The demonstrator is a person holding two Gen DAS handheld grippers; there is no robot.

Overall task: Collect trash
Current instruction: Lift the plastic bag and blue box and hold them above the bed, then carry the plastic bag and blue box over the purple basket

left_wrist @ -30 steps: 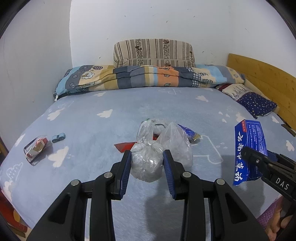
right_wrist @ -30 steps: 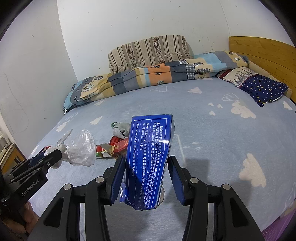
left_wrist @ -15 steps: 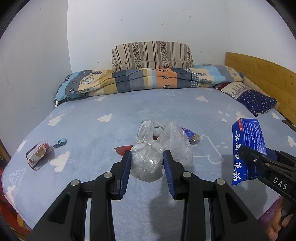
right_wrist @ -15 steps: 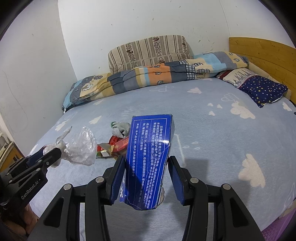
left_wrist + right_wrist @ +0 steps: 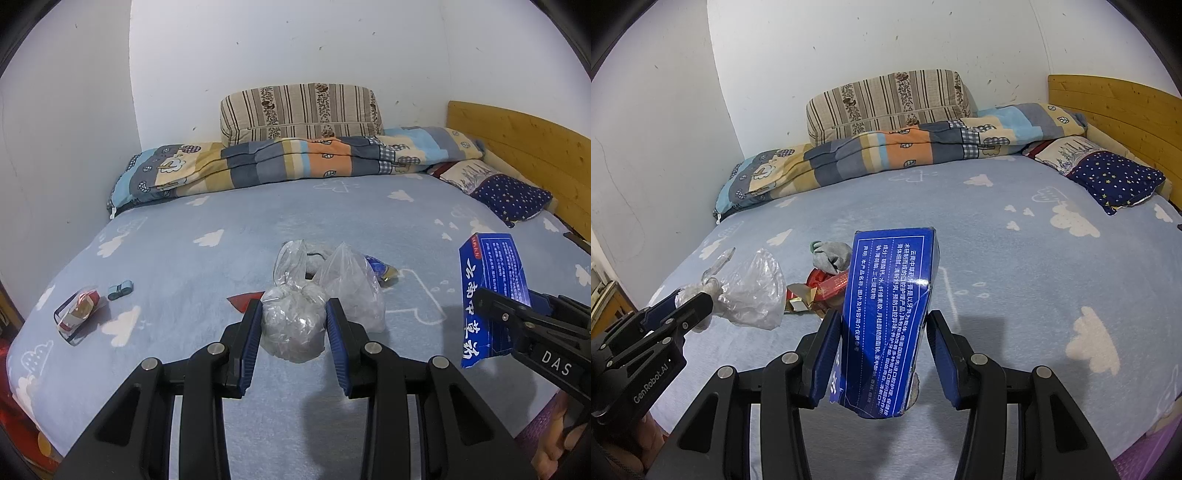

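Both grippers have been drawn back slightly from the trash on the bed point(image 5: 229, 258). The left gripper point(image 5: 293, 319) is clamped on a crumpled clear plastic bag point(image 5: 293, 328), held above the blanket. The right gripper point(image 5: 882, 343) is closed around a blue carton point(image 5: 890, 314), kept upright. More wrappers point(image 5: 827, 288) are left lying mid-bed.

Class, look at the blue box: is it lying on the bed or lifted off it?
Lifted. The right gripper clamps the blue box, standing it above the bed.
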